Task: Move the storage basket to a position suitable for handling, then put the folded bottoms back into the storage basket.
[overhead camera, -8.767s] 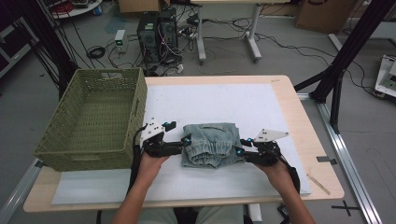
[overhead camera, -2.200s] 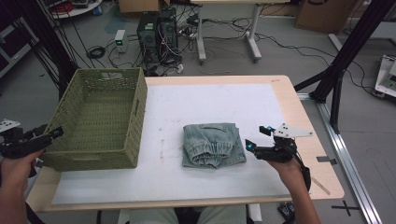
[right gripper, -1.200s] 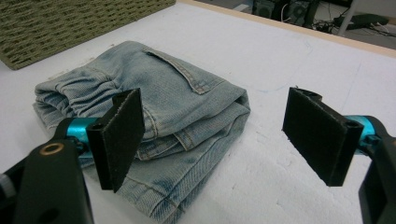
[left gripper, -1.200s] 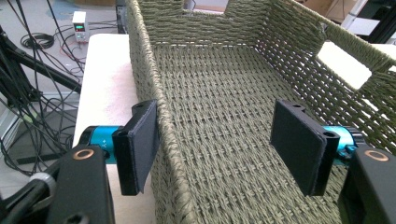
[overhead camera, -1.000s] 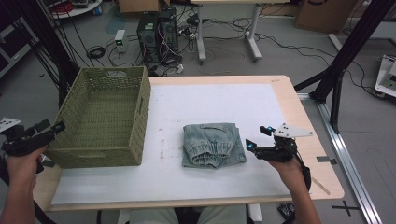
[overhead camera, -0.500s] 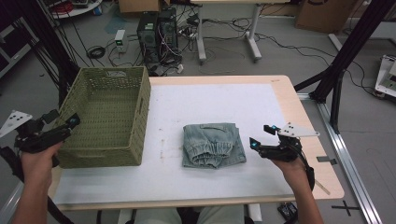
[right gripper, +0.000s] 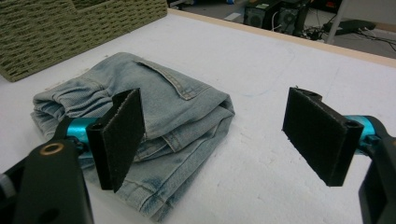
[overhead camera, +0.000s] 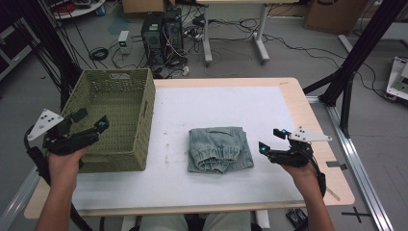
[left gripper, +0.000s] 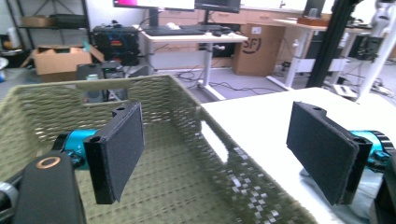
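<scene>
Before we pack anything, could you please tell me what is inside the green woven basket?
The basket holds nothing on the woven floor that shows. Its near wall hides the strip of floor just behind it. The folded jeans lie outside on the white mat.

This is a lab or engineering workroom. Two computer towers (overhead camera: pixel 162 31) stand on the grey floor amid loose cables (overhead camera: pixel 226 45), with a power strip (overhead camera: pixel 123 39) beside them. Desks carry monitors (left gripper: pixel 187 4), cardboard boxes (left gripper: pixel 60 58) sit about, and black frame struts (overhead camera: pixel 358 53) brace the white-topped work table (overhead camera: pixel 288 96).
</scene>
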Motion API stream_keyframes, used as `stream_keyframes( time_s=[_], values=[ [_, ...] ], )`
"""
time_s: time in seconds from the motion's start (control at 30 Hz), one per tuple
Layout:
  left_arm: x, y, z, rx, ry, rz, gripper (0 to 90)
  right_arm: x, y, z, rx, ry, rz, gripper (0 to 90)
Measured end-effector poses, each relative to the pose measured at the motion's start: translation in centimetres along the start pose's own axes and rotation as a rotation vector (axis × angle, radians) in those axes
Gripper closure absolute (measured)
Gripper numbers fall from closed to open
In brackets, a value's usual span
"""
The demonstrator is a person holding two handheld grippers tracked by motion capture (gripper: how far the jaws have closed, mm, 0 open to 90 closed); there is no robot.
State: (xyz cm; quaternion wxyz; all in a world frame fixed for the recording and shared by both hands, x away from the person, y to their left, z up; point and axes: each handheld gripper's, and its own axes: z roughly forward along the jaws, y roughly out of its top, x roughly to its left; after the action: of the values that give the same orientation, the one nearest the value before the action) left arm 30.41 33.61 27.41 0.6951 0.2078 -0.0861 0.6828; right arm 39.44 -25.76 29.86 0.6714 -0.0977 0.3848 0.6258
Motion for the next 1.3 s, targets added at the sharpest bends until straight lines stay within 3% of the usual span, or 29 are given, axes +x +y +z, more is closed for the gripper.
stream_keyframes(
  time_s=[0.17, 0.43, 0.6, 0.63, 0.67, 0.77, 0.83, 1.03, 1.3],
  values=[
    [-2.2, 0.0, 1.4, 0.016, -0.044, 0.031, 19.2, -0.3, -0.2, -0.2, 0.0, -0.013, 0.007, 21.4],
    [-5.0, -0.2, 3.2, 0.016, -0.093, 0.036, 19.2, -0.5, -0.1, -0.3, -0.002, -0.019, 0.013, 21.4],
    [-7.6, -0.7, 4.7, 0.039, -0.14, 0.067, 19.2, -0.5, -0.1, -0.1, 0.002, -0.011, 0.007, 21.4],
    [-7.6, -0.7, 4.7, 0.039, -0.14, 0.067, 19.2, -0.4, -0.1, 0.0, 0.004, -0.011, 0.004, 21.4],
    [-8.6, -1.0, 5.4, 0.049, -0.155, 0.069, 19.2, -0.4, -0.1, 0.1, 0.005, -0.009, 0.003, 21.4],
    [-9.5, -1.3, 6.0, 0.063, -0.17, 0.074, 19.2, -0.3, -0.1, 0.2, 0.003, -0.004, -0.001, 21.4],
    [-10.9, -1.8, 7.0, 0.081, -0.191, 0.081, 19.2, -0.3, 0.0, 0.1, 0.002, -0.004, -0.001, 21.4],
    [-13.2, -2.5, 8.8, 0.126, -0.215, 0.103, 19.2, -0.5, 0.0, 0.0, -0.001, -0.004, 0.001, 21.4],
    [-15.3, -3.9, 10.5, 0.158, -0.233, 0.095, 19.2, -0.5, 0.1, -0.2, -0.008, -0.005, 0.001, 21.4]
  ],
)
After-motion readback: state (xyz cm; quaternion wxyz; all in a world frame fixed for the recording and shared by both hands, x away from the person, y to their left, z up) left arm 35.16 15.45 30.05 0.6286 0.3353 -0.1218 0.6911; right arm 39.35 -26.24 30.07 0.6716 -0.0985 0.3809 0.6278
